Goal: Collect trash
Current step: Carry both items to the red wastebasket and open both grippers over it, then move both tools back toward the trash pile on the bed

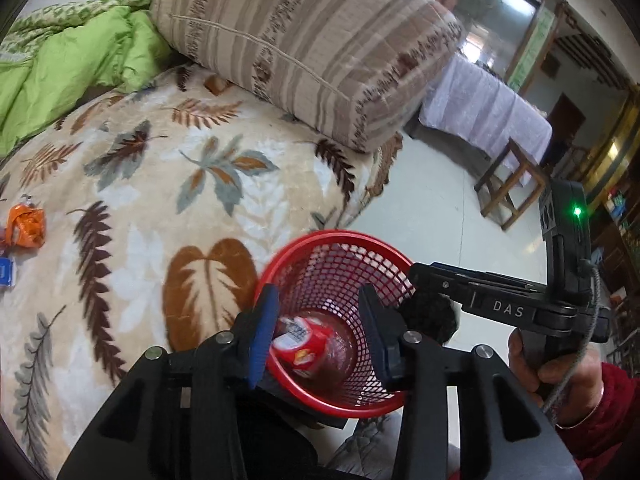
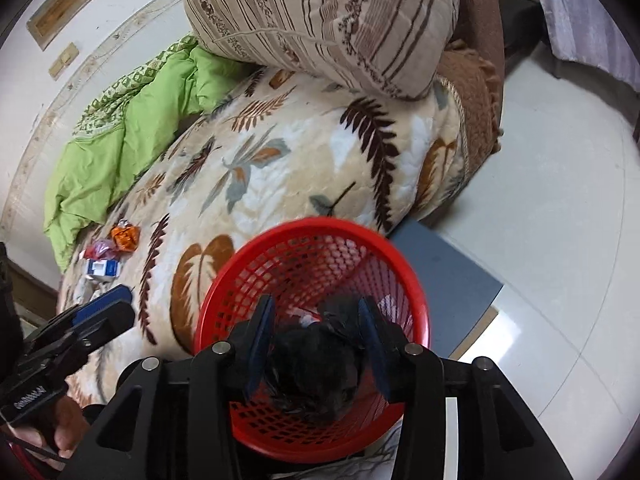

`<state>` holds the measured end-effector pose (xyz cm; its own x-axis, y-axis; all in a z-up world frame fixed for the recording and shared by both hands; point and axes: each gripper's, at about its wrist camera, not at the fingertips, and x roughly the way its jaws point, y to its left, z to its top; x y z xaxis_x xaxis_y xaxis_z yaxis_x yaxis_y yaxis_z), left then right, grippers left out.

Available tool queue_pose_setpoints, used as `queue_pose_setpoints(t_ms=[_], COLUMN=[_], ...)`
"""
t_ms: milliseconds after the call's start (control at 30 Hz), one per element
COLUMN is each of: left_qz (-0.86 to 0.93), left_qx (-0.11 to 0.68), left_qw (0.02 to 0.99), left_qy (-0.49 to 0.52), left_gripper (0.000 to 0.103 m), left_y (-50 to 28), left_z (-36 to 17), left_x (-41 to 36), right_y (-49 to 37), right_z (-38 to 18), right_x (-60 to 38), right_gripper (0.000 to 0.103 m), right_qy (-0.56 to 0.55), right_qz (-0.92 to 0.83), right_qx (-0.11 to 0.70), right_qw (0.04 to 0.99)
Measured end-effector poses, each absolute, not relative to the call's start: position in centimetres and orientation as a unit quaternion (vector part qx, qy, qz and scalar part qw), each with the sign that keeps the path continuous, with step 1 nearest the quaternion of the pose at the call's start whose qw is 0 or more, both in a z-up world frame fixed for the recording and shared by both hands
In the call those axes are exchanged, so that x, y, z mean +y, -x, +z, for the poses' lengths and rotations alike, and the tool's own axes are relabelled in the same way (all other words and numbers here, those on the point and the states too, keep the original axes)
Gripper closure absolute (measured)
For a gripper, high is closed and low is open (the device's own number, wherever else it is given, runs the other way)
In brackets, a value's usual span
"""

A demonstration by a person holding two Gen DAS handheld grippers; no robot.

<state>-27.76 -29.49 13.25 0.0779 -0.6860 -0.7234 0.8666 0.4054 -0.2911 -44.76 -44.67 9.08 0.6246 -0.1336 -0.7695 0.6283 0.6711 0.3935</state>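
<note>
The left claw [image 1: 318, 334] stands parted over the mouth of the red mesh basket [image 1: 362, 402]. A red wrapper [image 1: 306, 344] shows between its blue pads [image 1: 262, 340], blurred, and nothing is pressed on it; it looks to lie loose inside the basket. The right claw [image 2: 316, 346] is likewise parted above the same red mesh basket [image 2: 280, 438], with a crumpled black bag [image 2: 316, 376] between its pads [image 2: 260, 344]; whether the pads touch it I cannot tell, but they do not squeeze it.

In the left wrist view the right claw's black body reaches in from 3 o'clock, held by a hand [image 1: 528, 364] in a red sleeve [image 1: 604, 412]. In the right wrist view the left claw's tip [image 2: 102, 306] enters at 8 o'clock.

The basket stands at the edge of the bed, whose leaf-patterned blanket [image 2: 304, 160] spreads toward 12 o'clock. More trash lies on that blanket at 9 o'clock from the basket: an orange wrapper [image 2: 125, 238], a small pink wrapper [image 2: 100, 250] and a blue-and-white carton [image 2: 102, 269], close together. A green quilt [image 2: 120, 152] is bunched at 10 o'clock, and a striped pillow [image 2: 328, 20] sits at 12 o'clock. The pale floor [image 2: 560, 240] lies at 3 o'clock.
</note>
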Motion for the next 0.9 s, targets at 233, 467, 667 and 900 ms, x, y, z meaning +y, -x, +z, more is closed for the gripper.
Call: queue_pose_setpoints(t_ms=[233, 467, 667, 900], left_qz=[-0.481, -0.417, -0.361, -0.299], left_qx=[0.400, 0.383, 0.385, 0.378], left_qw=[0.776, 0.823, 0.850, 0.874], left_qy=[-0.078, -0.033, 0.006, 0.059], left_gripper=[0.054, 0.047, 0.047, 0.046], left_y=[24.6, 21.1, 18.9, 17.9], left_z=[15.4, 16.7, 16.5, 16.7], left_x=[-23.9, -16.3, -9.5, -1.7], right_y=[40.6, 37.4, 32.9, 28.7], right_z=[12.6, 14.4, 14.8, 15.2], right_x=[-42.6, -39.5, -33.8, -28.1], right_gripper=[0.053, 0.044, 0.044, 0.044], right_qy=[-0.280, -0.262, -0.237, -0.194], right_qz=[-0.200, -0.168, -0.094, -0.028], right_qx=[0.349, 0.337, 0.365, 0.388], right_qw=[0.872, 0.889, 0.895, 0.901])
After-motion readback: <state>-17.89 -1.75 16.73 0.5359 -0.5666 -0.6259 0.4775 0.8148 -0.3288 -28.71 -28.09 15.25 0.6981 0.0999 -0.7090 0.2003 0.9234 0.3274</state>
